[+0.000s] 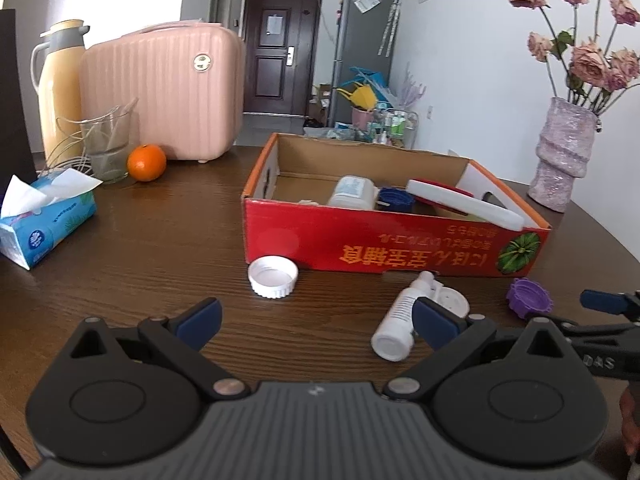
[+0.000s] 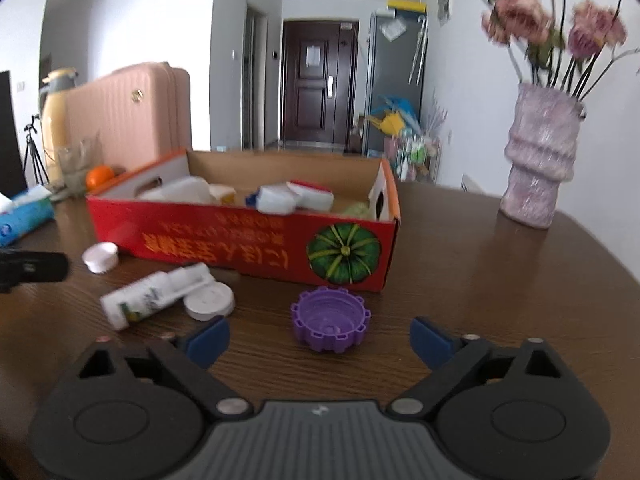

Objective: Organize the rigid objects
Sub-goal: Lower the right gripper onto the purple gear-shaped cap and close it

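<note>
A red cardboard box (image 1: 400,244) (image 2: 240,240) on the brown table holds several white bottles and lids. In front of it lie a white ribbed cap (image 1: 273,277) (image 2: 101,256), a white spray bottle on its side (image 1: 402,320) (image 2: 156,294), a flat white lid (image 1: 452,302) (image 2: 210,301) and a purple toothed cap (image 1: 529,297) (image 2: 330,318). My left gripper (image 1: 316,322) is open and empty, its right finger beside the spray bottle. My right gripper (image 2: 320,340) is open and empty, just short of the purple cap; it also shows in the left wrist view (image 1: 600,300).
A tissue pack (image 1: 44,216), a glass (image 1: 108,148), an orange (image 1: 146,162), a yellow thermos (image 1: 60,88) and a pink case (image 1: 168,88) stand at the back left. A pink vase with dried roses (image 1: 564,152) (image 2: 540,160) stands right of the box.
</note>
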The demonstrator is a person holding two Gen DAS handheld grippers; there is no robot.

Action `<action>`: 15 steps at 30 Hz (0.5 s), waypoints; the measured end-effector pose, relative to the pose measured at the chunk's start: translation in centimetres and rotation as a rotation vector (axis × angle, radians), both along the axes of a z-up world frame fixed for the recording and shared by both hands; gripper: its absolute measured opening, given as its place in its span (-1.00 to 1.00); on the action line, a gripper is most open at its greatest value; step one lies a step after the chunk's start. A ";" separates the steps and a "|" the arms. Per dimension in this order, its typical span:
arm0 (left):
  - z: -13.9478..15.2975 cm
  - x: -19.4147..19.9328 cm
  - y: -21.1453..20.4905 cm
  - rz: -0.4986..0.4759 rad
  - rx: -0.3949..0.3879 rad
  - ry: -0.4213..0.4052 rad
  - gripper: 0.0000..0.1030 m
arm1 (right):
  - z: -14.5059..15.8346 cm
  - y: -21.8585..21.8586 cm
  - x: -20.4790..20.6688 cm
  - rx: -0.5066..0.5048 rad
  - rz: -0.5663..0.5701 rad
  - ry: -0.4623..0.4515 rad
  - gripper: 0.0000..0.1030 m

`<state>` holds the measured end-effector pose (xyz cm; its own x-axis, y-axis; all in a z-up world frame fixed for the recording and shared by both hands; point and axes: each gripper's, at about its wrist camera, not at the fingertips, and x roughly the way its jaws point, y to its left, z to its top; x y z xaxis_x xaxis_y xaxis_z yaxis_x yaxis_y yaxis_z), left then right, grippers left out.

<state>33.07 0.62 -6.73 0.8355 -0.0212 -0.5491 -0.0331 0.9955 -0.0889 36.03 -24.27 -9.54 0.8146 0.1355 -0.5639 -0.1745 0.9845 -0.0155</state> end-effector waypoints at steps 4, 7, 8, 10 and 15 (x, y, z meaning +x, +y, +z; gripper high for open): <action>-0.1 0.2 0.4 0.012 -0.005 0.002 1.00 | -1.0 -0.3 2.4 0.018 -0.028 0.040 0.65; -0.2 0.6 0.5 0.016 -0.009 0.011 1.00 | -1.4 -0.6 3.6 0.036 -0.031 0.061 0.60; -0.3 0.7 0.6 0.018 -0.010 0.014 1.00 | -1.5 -0.6 3.9 0.038 -0.032 0.065 0.59; -0.4 0.9 0.7 0.023 -0.014 0.022 1.00 | -1.7 -0.5 4.2 0.048 -0.023 0.078 0.46; -0.4 1.0 0.9 0.026 -0.018 0.024 1.00 | -1.9 -0.3 4.3 0.044 -0.015 0.082 0.04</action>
<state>34.02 1.47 -7.16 0.8223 -0.0102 -0.5689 -0.0610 0.9925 -0.1059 40.34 -24.57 -11.39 0.7680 0.1502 -0.6226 -0.1591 0.9864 0.0418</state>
